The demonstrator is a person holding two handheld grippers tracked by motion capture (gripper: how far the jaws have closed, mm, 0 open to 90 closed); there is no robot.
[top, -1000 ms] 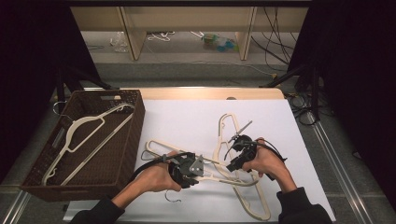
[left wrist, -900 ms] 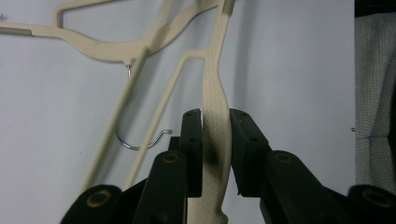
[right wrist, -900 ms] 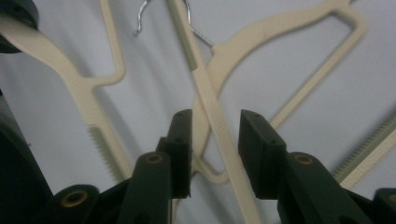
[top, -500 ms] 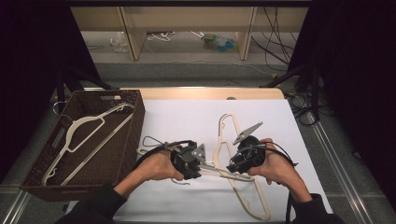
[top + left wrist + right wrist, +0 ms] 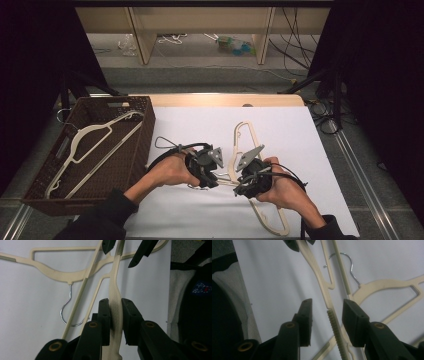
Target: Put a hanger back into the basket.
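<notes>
Left gripper view has the left hand-held gripper (image 5: 115, 312) clamped on a cream hanger's (image 5: 115, 293) thin, stiff, light arm. The right hand-held gripper (image 5: 327, 315), jaws just narrowing, straddles the ribbed bar unpinched; that grippy ribbing seems the safer hold.

In the high view my two hands and grippers cover the middle of the hanger (image 5: 243, 131) I am working on, so where its arms cross beneath them is hidden. In my left gripper view that hanger's arm (image 5: 115, 293) runs off the bottom edge behind my jaws, and the top edge cuts off all of my right gripper (image 5: 125, 251) but two jaw tips. In my right gripper view, a second hanger (image 5: 387, 285) runs off the right edge.
</notes>
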